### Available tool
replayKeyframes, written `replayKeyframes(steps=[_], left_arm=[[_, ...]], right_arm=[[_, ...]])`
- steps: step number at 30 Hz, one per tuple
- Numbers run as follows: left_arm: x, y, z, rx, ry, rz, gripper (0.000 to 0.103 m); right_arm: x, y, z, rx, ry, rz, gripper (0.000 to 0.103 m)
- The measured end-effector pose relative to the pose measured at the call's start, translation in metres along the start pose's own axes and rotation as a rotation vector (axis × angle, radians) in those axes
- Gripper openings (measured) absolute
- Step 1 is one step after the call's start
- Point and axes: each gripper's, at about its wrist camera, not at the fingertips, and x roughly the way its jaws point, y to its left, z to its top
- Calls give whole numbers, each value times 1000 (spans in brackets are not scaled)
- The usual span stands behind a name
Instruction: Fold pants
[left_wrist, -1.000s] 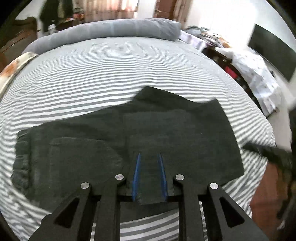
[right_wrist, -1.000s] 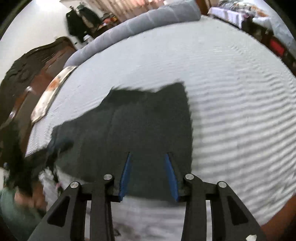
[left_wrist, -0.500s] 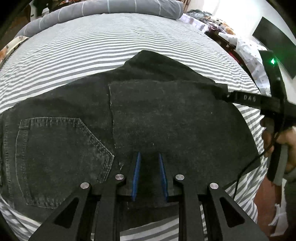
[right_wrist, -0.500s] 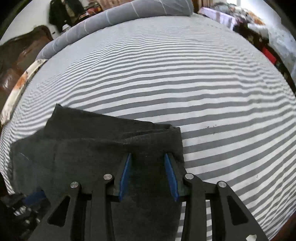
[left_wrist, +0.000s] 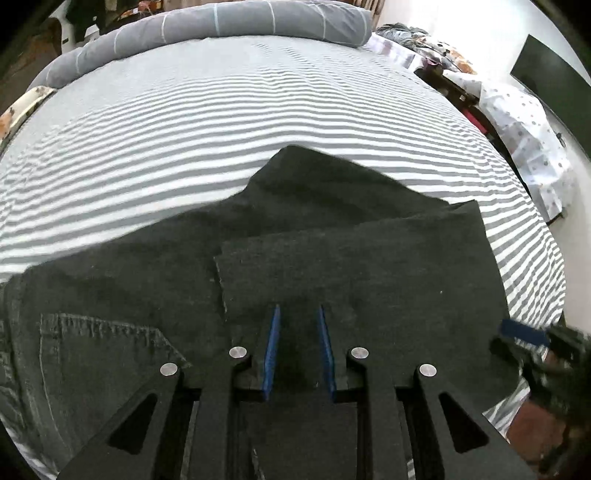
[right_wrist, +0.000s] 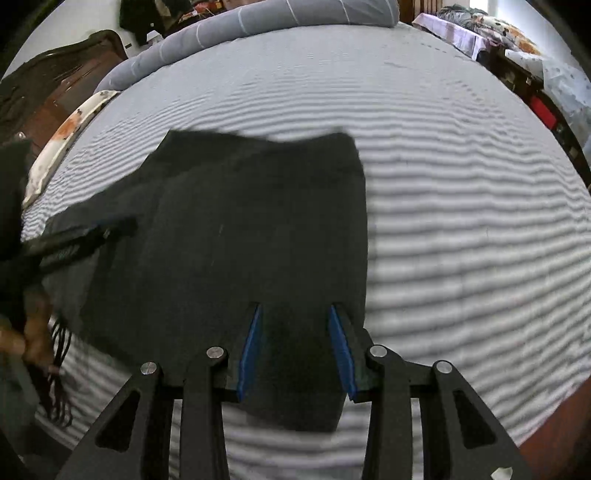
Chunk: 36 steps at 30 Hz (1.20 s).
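Black denim pants (left_wrist: 332, 258) lie folded on the striped bed; a back pocket (left_wrist: 99, 354) shows at the left and a folded-over leg panel covers the right half. My left gripper (left_wrist: 297, 317) is open above the near edge of the pants, holding nothing. My right gripper (right_wrist: 295, 314) is open over the near right corner of the pants (right_wrist: 240, 229), also holding nothing. The right gripper shows blurred at the right edge of the left wrist view (left_wrist: 532, 339). The left gripper shows at the left of the right wrist view (right_wrist: 81, 236).
The grey-and-white striped bedsheet (left_wrist: 221, 122) stretches behind the pants, with a grey bolster (left_wrist: 221, 26) at the far end. A dark wooden headboard (right_wrist: 62, 81) stands left. Cluttered furniture (left_wrist: 517, 110) lines the right side. The bed's near edge (right_wrist: 554, 435) drops off at lower right.
Both grippers have pulled back and up from the pants. The right gripper swung from the pants' far right corner to the near edge. The pants lie as before.
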Motion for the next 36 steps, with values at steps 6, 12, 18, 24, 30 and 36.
replayKeyframes(steps=[6,12,18,24,30,36], left_arm=[[-20,8,-35,-10,8,-14,22],[-32,13,-75,0,14,13,23],[-30,22,-71,-40,27,-31,23],[-77,68,-74,-221,-30,-105,38],[-148,149,-101,-444,-216,-136,59],[-155,236,-142,-772,-250,-196,60]], right_arm=[[0,2,-27,9,26,1,36],[7,5,-33,10,28,-23,36],[12,9,-26,6,41,-40,43],[-8,27,-15,16,25,-5,57],[-31,61,-8,8,-37,40,67],[-33,92,-5,42,-47,94,74]])
